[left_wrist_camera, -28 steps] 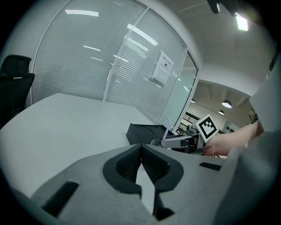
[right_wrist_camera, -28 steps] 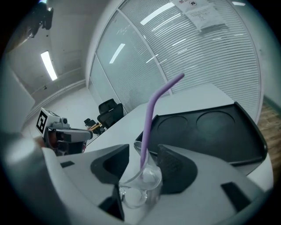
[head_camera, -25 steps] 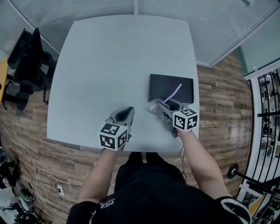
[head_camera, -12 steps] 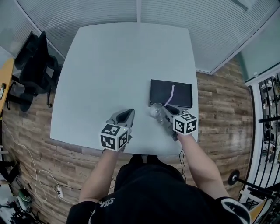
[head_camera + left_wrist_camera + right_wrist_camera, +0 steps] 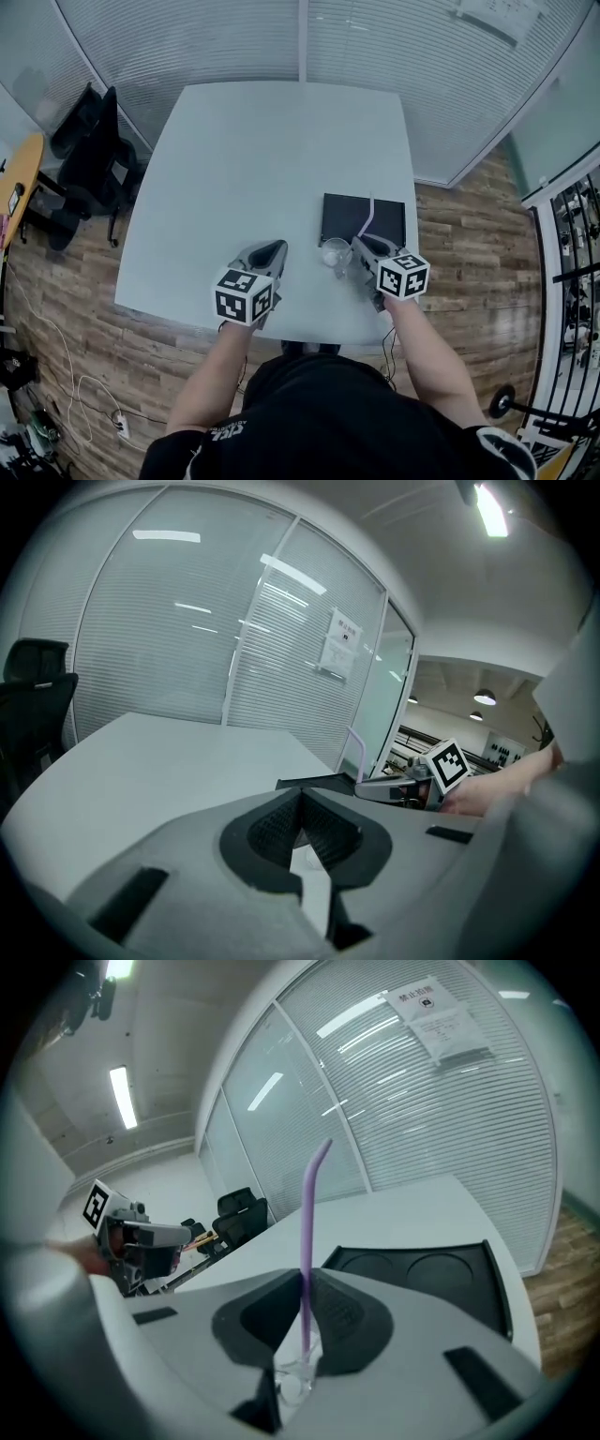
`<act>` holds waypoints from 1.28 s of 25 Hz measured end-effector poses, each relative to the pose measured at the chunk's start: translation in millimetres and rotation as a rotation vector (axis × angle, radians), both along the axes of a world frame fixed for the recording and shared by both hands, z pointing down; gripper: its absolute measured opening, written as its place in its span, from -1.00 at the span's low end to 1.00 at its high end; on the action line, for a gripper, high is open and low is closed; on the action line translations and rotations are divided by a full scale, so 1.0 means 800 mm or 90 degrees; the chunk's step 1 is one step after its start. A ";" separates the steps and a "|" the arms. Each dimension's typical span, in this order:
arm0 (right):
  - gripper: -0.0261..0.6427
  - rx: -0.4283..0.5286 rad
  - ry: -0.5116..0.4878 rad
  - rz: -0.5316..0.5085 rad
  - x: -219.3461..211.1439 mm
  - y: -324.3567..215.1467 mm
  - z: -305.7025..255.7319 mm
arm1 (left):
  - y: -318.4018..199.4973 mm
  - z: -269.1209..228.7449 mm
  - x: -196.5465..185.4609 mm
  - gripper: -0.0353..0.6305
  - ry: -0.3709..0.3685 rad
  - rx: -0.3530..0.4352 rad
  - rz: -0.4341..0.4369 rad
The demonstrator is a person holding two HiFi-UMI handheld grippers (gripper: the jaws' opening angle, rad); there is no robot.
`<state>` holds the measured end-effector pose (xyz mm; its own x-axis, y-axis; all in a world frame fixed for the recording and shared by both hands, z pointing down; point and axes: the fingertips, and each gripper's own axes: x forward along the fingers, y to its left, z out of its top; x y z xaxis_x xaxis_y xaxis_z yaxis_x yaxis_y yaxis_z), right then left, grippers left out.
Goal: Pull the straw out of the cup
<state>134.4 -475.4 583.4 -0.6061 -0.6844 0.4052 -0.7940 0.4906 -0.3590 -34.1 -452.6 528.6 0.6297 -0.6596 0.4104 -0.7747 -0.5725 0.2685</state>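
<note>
A clear plastic cup [image 5: 335, 253] stands on the pale table [image 5: 244, 159] next to a black tray [image 5: 342, 217]. A purple bendy straw [image 5: 367, 216] rises from the cup. My right gripper [image 5: 362, 243] sits just right of the cup, its jaws closing with the straw [image 5: 307, 1232] pinched between the pads. The cup [image 5: 294, 1379] shows below them, with the straw's lower end still inside. My left gripper [image 5: 270, 249] hovers left of the cup, shut with nothing in it. In the left gripper view the shut jaw tips of the left gripper [image 5: 300, 797] frame the right gripper [image 5: 401, 787] and the straw [image 5: 357, 750].
The tray [image 5: 441, 1274] has two round recesses. Black office chairs [image 5: 89, 150] stand off the table's left side. Glass walls with blinds run behind the table. A wooden floor surrounds it. The table's front edge [image 5: 309, 330] lies close under my grippers.
The right jaws have closed onto the straw, which has swung from leaning right to nearly upright. Both grippers have risen a little.
</note>
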 end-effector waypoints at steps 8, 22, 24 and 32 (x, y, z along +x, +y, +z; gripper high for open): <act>-0.81 0.055 0.010 -0.006 0.005 0.000 -0.070 | -0.027 -0.050 -0.025 -0.88 -0.003 0.059 -0.015; -0.81 0.180 -0.030 0.031 0.051 0.015 -0.209 | -0.059 -0.120 -0.010 -0.88 0.007 0.137 0.002; -0.81 0.205 -0.031 0.044 0.062 0.021 -0.229 | -0.060 -0.127 -0.007 -0.88 0.004 0.146 0.007; -0.82 0.290 -0.006 0.045 0.085 0.052 -0.288 | -0.060 -0.153 -0.009 -0.88 -0.006 0.182 0.005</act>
